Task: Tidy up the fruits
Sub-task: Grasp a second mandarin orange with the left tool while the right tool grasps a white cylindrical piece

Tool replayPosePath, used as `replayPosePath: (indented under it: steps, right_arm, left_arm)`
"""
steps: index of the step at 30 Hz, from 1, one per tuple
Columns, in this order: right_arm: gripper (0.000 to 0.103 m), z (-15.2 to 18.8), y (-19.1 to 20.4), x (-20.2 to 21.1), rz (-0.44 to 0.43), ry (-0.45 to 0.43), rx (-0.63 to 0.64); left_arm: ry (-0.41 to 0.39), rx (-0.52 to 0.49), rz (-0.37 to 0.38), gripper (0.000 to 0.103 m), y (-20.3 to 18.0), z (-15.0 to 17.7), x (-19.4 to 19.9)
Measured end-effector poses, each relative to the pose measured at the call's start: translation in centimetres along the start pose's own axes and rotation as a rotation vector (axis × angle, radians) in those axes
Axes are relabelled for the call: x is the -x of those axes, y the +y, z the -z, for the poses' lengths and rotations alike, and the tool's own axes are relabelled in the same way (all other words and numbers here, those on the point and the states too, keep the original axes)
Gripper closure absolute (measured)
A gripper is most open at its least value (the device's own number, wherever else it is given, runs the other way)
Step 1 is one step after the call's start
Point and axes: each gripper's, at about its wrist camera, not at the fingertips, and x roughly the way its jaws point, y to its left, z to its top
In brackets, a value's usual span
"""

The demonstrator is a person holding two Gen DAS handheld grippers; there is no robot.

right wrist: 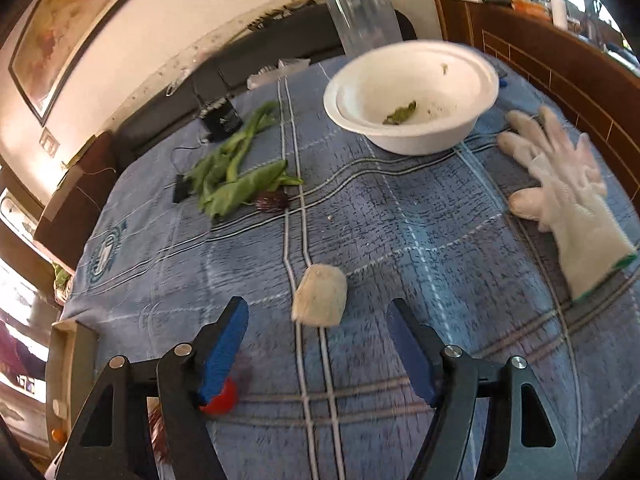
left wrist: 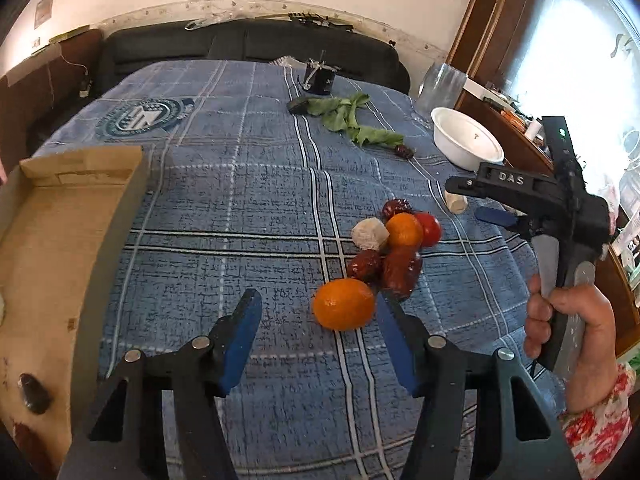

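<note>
In the left wrist view a small orange point(left wrist: 343, 304) lies on the blue checked cloth between the fingertips of my left gripper point(left wrist: 316, 299), close to the right pad; the jaws are open and no pad presses on it. Just behind it is a heap of fruit: a second orange point(left wrist: 404, 230), a red tomato point(left wrist: 430, 228), a pale chunk point(left wrist: 370, 234) and dark red fruits point(left wrist: 400, 272). My right gripper point(right wrist: 316, 305) is open over another pale chunk point(right wrist: 320, 296), which sits just ahead of its tips, untouched. A hand point(left wrist: 568, 320) holds the right gripper point(left wrist: 468, 200).
A cardboard box point(left wrist: 60, 240) with a dark fruit point(left wrist: 34, 394) stands at the left. A white bowl point(right wrist: 412, 92), green leaves point(right wrist: 236, 176), a white glove point(right wrist: 560, 184) and a clear jar point(right wrist: 360, 12) lie further back. A wooden ledge runs along the right.
</note>
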Motion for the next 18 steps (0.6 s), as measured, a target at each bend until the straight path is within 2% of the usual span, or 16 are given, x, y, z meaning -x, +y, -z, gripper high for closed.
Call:
replayPosePath:
  steps: [5, 7, 8, 10, 12, 15, 18]
  right_arm:
    - [0.027, 0.1, 0.9, -0.7, 0.042, -0.022, 0.063]
    - [0.027, 0.1, 1.3, -0.9, 0.066, -0.031, 0.089]
    - [0.027, 0.1, 1.4, -1.1, 0.077, -0.035, 0.100]
    - [0.036, 0.1, 1.7, -1.3, 0.125, -0.045, 0.130]
    - [0.054, 0.1, 1.6, -1.3, 0.143, -0.053, 0.139]
    - [0.066, -0.1, 0.9, -1.1, 0.116, -0.053, 0.114]
    - [0.074, -0.1, 0.2, -0.7, 0.054, -0.045, 0.066]
  left_arm:
    - [0.011, -0.004, 0.053, 0.045, 0.2, 0.1, -1.3]
    - [0.021, -0.021, 0.067, 0.049, -0.2, 0.1, -1.6]
    - [0.029, -0.028, 0.087, 0.057, -0.5, 0.1, -1.8]
    - [0.038, -0.043, 0.121, 0.070, -1.0, 0.4, -1.9]
    - [0.030, -0.061, 0.115, 0.071, -1.4, 0.6, -1.7]
    - [0.031, -0.031, 0.135, 0.071, -0.9, 0.5, -1.6]
    - [0.029, 0.015, 0.153, 0.071, 0.0, 0.5, -1.5]
